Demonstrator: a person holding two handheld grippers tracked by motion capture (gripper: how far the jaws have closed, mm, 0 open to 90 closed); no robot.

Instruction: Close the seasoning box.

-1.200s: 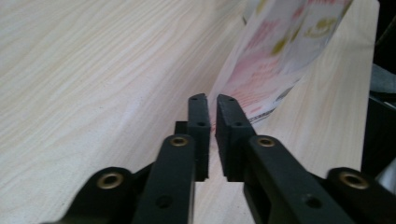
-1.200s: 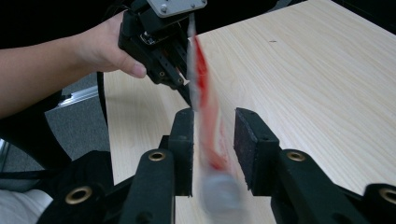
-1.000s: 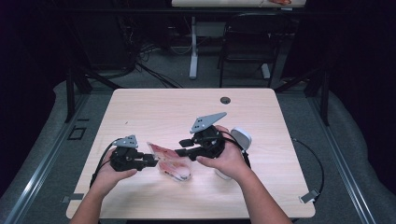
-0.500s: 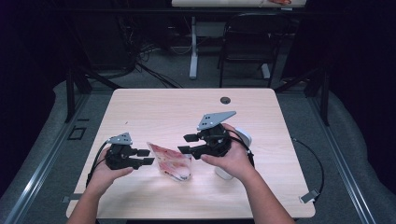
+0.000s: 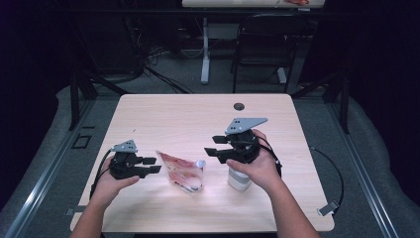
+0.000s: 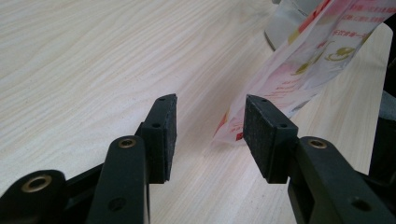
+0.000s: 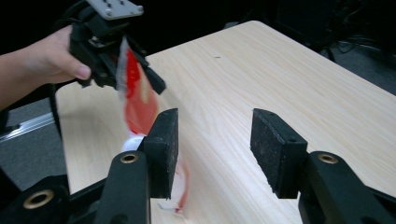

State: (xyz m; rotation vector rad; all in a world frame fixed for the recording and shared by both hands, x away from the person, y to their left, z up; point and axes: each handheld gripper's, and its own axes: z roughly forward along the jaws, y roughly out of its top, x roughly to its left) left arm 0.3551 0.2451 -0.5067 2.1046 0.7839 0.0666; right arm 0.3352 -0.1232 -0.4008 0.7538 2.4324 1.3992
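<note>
On the table [image 5: 198, 114], near its front edge, a red-and-white pouch [image 5: 181, 171] lay with its white cap [image 5: 200, 163] turned toward a white bottle [image 5: 237, 178]. The left gripper [image 5: 154, 165] sat just left of the pouch, its jaws having just been opening and standing well apart; in the left gripper view the pouch's corner [image 6: 229, 133] hung ahead of the gap, not pressed by either pad. The right gripper [image 5: 213, 147] hovered to the right of the pouch, above the bottle, its jaws having just been opening, spread wide and gripping nothing. In the right gripper view the pouch [image 7: 137, 102] appeared blurred beside the left pad [image 7: 163, 149].
</note>
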